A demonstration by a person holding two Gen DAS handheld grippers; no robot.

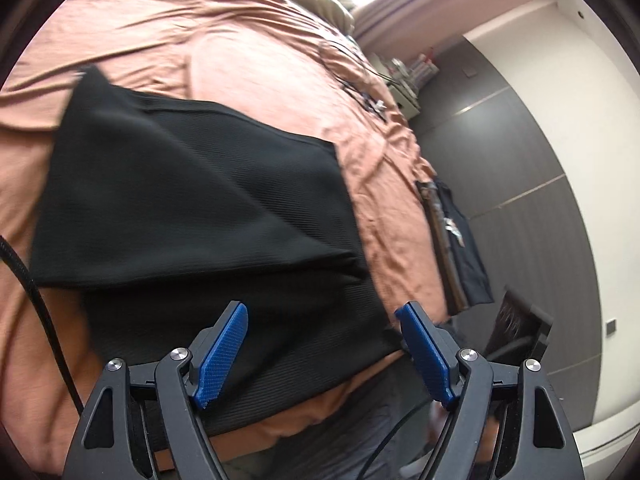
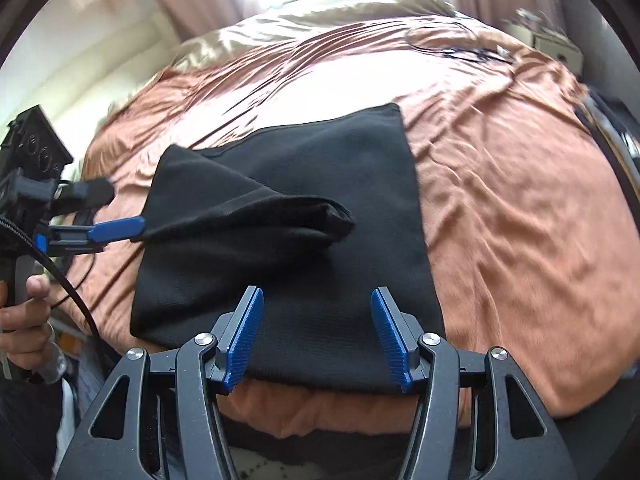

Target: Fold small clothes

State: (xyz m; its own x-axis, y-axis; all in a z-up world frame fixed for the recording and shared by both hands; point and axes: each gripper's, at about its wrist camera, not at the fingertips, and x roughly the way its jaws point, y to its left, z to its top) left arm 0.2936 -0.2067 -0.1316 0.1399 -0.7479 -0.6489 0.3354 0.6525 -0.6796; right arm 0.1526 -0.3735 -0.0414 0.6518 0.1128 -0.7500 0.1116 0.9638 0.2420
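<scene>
The black garment (image 2: 288, 240) lies on the bed's rust-coloured sheet (image 2: 500, 208), close to the near edge and roughly midway along it. Its body is spread fairly flat, and one flap has been brought across the middle, where it sits as a loose, puffed ridge ending in a bunched tip.

The left hand-held gripper (image 1: 320, 344) hovers over the near hem with its blue pads (image 1: 224, 352) spread wide and nothing between them. In the right wrist view one of its fingers is seen side-on at the garment's left edge, just beside the cloth where the flap starts; whether it touches there cannot be told. The right hand-held gripper (image 2: 318, 332) stands about half open above the near hem, also empty.

By the look of it, a fold across the middle has just been laid and let go, so the work is partway. The next move probably calls for flattening that raised ridge, then taking hold of an edge or corner to fold the piece over again. The loose tip could slide back if nudged.
</scene>
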